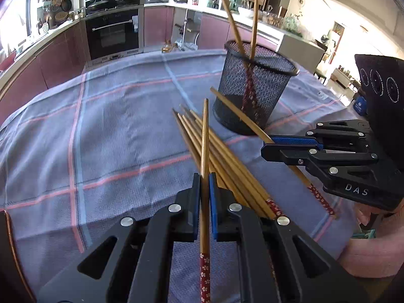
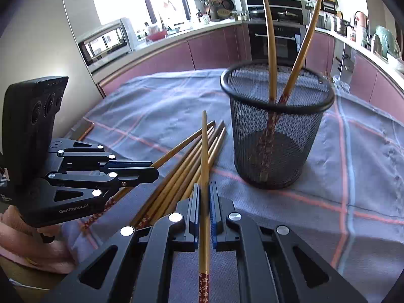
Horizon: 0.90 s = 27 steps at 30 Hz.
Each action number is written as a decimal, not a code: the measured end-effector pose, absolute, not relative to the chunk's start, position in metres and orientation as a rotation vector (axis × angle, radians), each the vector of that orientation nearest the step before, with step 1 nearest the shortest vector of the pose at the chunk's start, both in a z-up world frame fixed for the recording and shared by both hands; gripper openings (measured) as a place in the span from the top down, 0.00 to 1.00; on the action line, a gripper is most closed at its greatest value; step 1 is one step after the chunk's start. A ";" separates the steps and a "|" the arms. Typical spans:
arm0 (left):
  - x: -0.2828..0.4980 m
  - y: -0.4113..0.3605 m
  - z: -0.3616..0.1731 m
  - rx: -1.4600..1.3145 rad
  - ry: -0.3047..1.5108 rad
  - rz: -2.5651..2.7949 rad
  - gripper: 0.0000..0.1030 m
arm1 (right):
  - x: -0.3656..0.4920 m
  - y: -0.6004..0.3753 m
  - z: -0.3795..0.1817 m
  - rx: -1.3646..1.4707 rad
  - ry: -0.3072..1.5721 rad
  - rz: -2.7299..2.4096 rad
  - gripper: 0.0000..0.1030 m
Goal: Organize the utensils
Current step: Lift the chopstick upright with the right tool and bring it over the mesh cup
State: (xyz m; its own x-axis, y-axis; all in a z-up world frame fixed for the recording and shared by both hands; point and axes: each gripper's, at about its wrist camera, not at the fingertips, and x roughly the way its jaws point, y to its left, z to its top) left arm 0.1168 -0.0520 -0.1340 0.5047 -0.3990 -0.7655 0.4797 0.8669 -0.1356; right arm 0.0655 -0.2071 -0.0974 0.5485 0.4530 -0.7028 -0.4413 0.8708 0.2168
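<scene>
Brown wooden chopsticks [image 1: 222, 156] lie beside the black mesh cup [image 1: 255, 93], one pinched in each of the left gripper [image 1: 205, 176] and right gripper [image 2: 205, 186], and could bump its rim.

Left gripper [image 1: 205, 184] clamping one chopstick [image 1: 205, 136] above chopstick pile [image 1: 227, 166]; right gripper [image 1: 267, 146] pinching another; mesh cup [image 1: 252, 93] holding two.

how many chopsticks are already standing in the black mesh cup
2. Both chopsticks stand in the mesh cup, patterned ends down, crossing near the rim and leaning apart. None looks hidden behind the mesh.
</scene>
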 end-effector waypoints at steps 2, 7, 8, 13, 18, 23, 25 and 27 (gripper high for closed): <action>0.114 -0.048 -0.123 0.075 0.874 -0.554 0.93 | 0.062 -0.213 -0.088 0.028 0.805 0.529 0.94; 0.106 -0.042 -0.094 0.038 0.807 -0.589 0.93 | 0.058 -0.229 -0.067 0.076 0.740 0.525 0.94; 0.104 -0.041 -0.088 0.032 0.794 -0.598 0.93 | 0.057 -0.232 -0.063 0.080 0.727 0.522 0.94; 0.094 -0.038 -0.065 0.003 0.745 -0.640 0.93 | 0.053 -0.241 -0.050 0.101 0.678 0.514 0.94; 0.087 -0.034 -0.044 -0.017 0.700 -0.665 0.93 | 0.051 -0.249 -0.039 0.117 0.637 0.514 0.94; 0.085 -0.031 -0.029 -0.044 0.657 -0.678 0.93 | 0.057 -0.252 -0.029 0.119 0.607 0.511 0.94; 0.088 -0.032 -0.023 -0.058 0.644 -0.681 0.93 | 0.059 -0.254 -0.024 0.116 0.594 0.510 0.94; 0.091 -0.033 -0.015 -0.067 0.629 -0.683 0.93 | 0.062 -0.256 -0.018 0.111 0.583 0.508 0.94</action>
